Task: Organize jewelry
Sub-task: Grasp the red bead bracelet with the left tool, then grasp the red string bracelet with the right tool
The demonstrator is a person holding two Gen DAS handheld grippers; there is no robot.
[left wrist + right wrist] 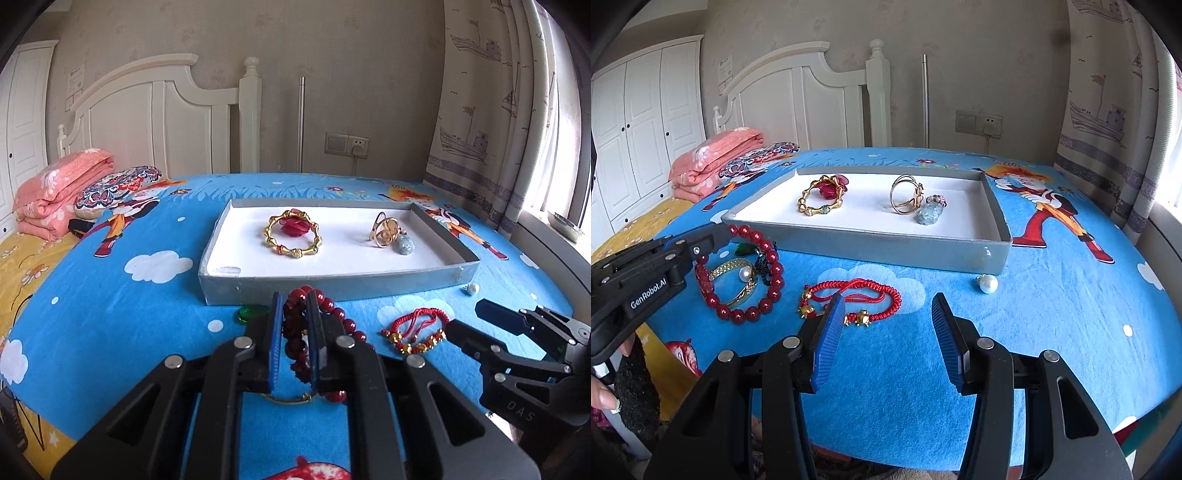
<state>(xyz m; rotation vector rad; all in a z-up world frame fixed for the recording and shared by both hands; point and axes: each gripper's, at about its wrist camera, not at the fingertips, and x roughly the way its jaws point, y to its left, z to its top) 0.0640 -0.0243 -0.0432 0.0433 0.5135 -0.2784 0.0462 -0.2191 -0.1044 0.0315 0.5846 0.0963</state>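
left claw is nearly closed, its blue pads pinching the far arc of the red bead bracelet. the bracelet lies on the blue cartoon sheet of the bed, just in front of the near wall of the grey tray; whether any bead is off the sheet yet cannot be told. right claw stands wide and holds nothing — it hovers near the red cord bracelet.

handling judgement: beads on a string, so the loop is likely floppy and moderately heavy for its size; smooth round beads may roll between the pads, so gripping across the strand between two beads looks safest. a gold bangle with a pearl lies inside the loop, a dark small piece and a green gem close by — these could snag and be dragged along.

orientation: the loop lies flat, roughly round, slightly longer from near to far, with no real pointing end.

already in the tray: gold bamboo-style bangle around a red piece, gold ring, pale green pendant. a loose pearl earring sits just outside the tray's near right corner.
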